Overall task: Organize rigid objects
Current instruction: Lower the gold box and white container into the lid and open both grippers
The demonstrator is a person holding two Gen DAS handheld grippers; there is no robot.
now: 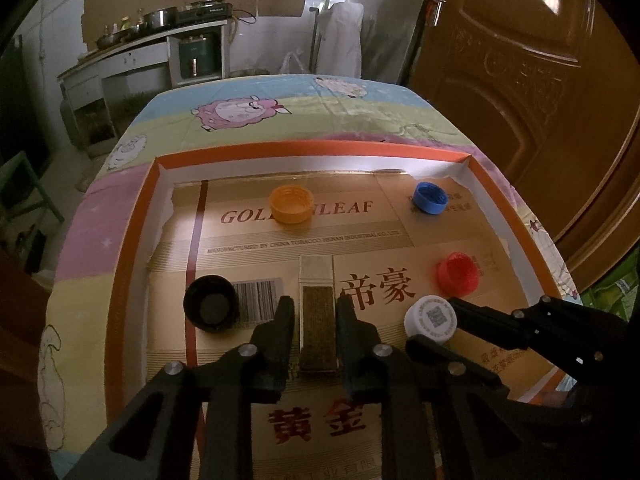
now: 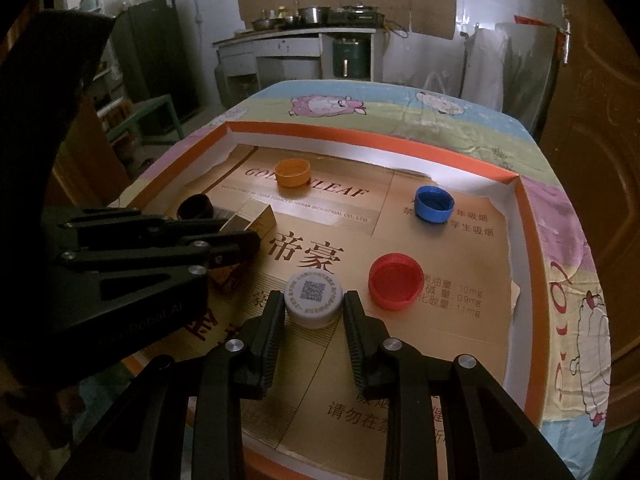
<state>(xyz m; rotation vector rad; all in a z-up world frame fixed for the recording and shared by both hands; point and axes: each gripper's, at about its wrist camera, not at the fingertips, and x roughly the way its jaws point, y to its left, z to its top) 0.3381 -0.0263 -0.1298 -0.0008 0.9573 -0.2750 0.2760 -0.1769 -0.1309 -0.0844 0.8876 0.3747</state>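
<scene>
Two pairs of fingers work inside a shallow orange-rimmed tray [image 1: 132,240] lined with gold printed cardboard. The left gripper [image 1: 316,312] has its fingers slightly spread to either side of a small gold box [image 1: 317,308]; a thin gap shows at each pad, so the box lies between them on the tray floor and appears released rather than pinched. The right gripper [image 2: 313,304] has its fingers closed against the flanks of a white cap [image 2: 313,298] bearing a printed code, which rests on the cardboard lining. Just beyond the right fingers, to their right, lies a red cap [image 2: 395,280]; farther out, a blue cap [image 2: 434,203] sits near the tray's far right corner. Beyond the left fingers, an orange cap [image 1: 291,203] lies near the far wall, and a black cap [image 1: 211,303] sits just to their left. The tray rests on a table covered by a cartoon-sheep cloth [image 1: 240,112]. Judged step: the box has been set down, and the white cap is the piece now in hand. The next move probably calls for lifting the cap clear without tilting it and carrying it to a place beside the other caps, while the left fingers draw back without nudging the box.
</scene>
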